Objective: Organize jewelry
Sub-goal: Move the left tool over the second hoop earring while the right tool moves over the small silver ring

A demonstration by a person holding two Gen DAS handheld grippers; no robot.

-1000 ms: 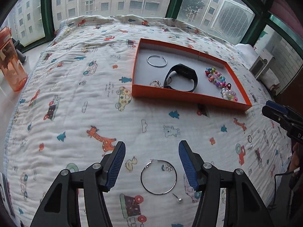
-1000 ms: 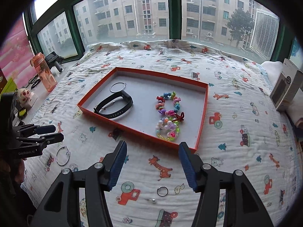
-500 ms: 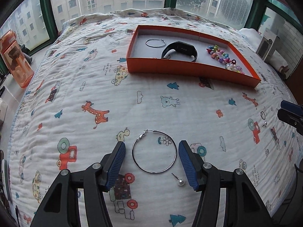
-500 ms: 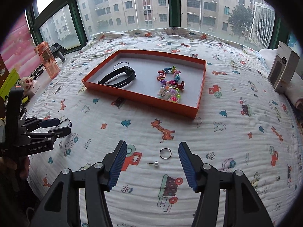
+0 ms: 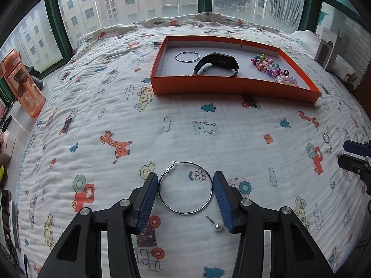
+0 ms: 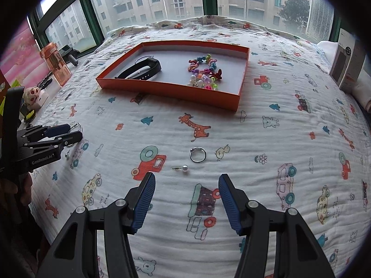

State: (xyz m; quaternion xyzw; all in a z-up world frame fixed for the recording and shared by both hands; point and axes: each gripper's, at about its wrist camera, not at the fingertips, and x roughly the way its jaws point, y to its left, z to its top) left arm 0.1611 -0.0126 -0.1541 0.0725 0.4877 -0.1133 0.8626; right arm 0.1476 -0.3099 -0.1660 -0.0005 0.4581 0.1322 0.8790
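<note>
A large silver hoop earring (image 5: 185,213) lies flat on the cartoon-print quilt between the blue pads of my left gripper (image 5: 185,185). Its jaws are closing, and each pad stands a hair off the wire. A pearl stud (image 5: 218,227) lies by the right pad. My right gripper (image 6: 186,190) is open and hovers just short of a second pearl stud (image 6: 184,168) and a silver ring (image 6: 197,161). The orange tray (image 5: 231,88) further back holds a matching hoop (image 5: 187,56), a black wristband (image 5: 215,66) and bead bracelets (image 5: 271,68).
An orange bottle (image 5: 24,88) stands off the bed's left edge. A tall box (image 6: 347,67) leans at the far right. Small items and cables crowd the left sill by a skull figure (image 6: 31,95). Windows run behind the bed.
My left gripper came down and forward until the hoop lay between its pads, then the jaws narrowed. My right gripper sank toward the ring and pearl stud.
</note>
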